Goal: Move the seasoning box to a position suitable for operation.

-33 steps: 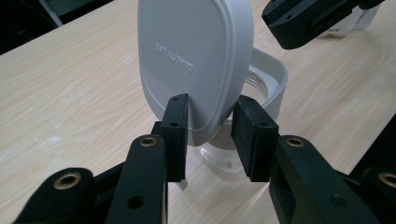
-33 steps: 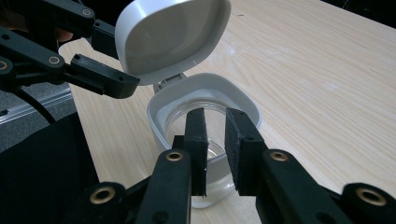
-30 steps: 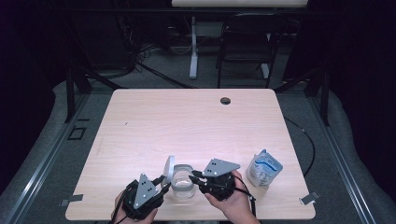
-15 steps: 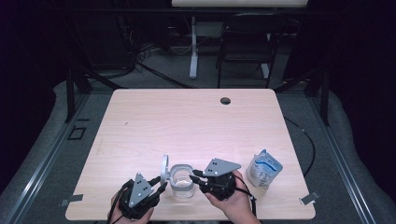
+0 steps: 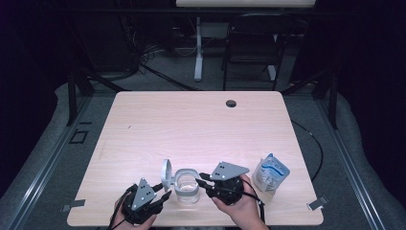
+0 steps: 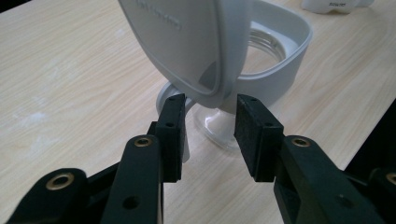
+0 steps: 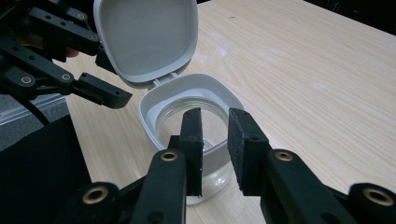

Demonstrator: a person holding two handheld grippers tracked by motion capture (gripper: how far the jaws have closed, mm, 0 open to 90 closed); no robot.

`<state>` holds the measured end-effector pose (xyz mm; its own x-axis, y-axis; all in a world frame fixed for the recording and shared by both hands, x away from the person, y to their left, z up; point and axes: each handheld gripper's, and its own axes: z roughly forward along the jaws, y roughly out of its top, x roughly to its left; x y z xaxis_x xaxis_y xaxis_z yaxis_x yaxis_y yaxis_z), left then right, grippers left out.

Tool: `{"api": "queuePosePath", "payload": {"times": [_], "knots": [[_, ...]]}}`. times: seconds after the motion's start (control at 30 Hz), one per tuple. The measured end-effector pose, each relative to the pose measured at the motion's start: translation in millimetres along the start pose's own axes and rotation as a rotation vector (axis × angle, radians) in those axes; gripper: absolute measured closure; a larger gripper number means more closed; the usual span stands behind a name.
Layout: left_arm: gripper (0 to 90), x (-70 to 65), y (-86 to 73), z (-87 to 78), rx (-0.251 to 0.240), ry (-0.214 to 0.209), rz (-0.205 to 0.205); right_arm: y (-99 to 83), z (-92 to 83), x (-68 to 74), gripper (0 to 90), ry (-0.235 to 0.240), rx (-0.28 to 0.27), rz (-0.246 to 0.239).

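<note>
A: Where's the jar (image 5: 186, 188) now?

B: Near the front edge of the table (image 5: 201, 124), between both grippers, its hinged lid (image 5: 166, 172) standing upright and open. A blue-white pouch (image 5: 270, 173) stands off to the right.

A: And the right gripper (image 7: 214, 140)?

B: It comes in level from the jar's right, jaws clamped over the white collar (image 7: 187, 100) at the rim, one pad inside, one outside.

A: The left gripper (image 6: 208, 130)?

B: Low at the lid's hinge side, its jaws have just been opening; they stand apart, the lid's lower edge between them, not pinched.

A: So the step?

B: I'd judge: steady the jar firmly with the right, draw the left back without nudging the lid shut
</note>
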<state>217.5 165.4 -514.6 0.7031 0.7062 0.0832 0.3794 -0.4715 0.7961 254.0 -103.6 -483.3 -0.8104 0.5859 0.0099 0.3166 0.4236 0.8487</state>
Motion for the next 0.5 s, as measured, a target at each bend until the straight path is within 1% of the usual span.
{"api": "queuePosePath", "payload": {"times": [0.07,0.17,0.3,0.37,0.43,0.5], "knots": [[63.1,1.8,-1.5,0.9,0.001,-0.005,-0.013,0.0,-0.1,0.0,75.4,-0.006,0.002,-0.004],[60.9,4.3,-3.5,1.5,-0.001,-0.006,-0.019,0.0,-0.2,0.5,74.6,0.000,-0.002,-0.010],[58.8,9.0,-5.1,0.4,-0.009,-0.007,-0.029,1.2,-1.1,0.9,73.6,-0.004,-0.007,-0.019],[57.4,12.4,-6.0,-1.1,-0.013,-0.014,-0.037,2.0,-2.5,0.2,71.6,-0.006,-0.009,-0.021],[55.8,15.0,-7.4,-1.1,-0.016,-0.031,-0.050,2.4,-3.7,-1.0,70.0,-0.006,-0.010,-0.016],[55.1,17.4,-9.7,0.7,-0.011,-0.038,-0.062,2.7,-4.7,-2.7,68.1,-0.014,-0.007,-0.011]]}}
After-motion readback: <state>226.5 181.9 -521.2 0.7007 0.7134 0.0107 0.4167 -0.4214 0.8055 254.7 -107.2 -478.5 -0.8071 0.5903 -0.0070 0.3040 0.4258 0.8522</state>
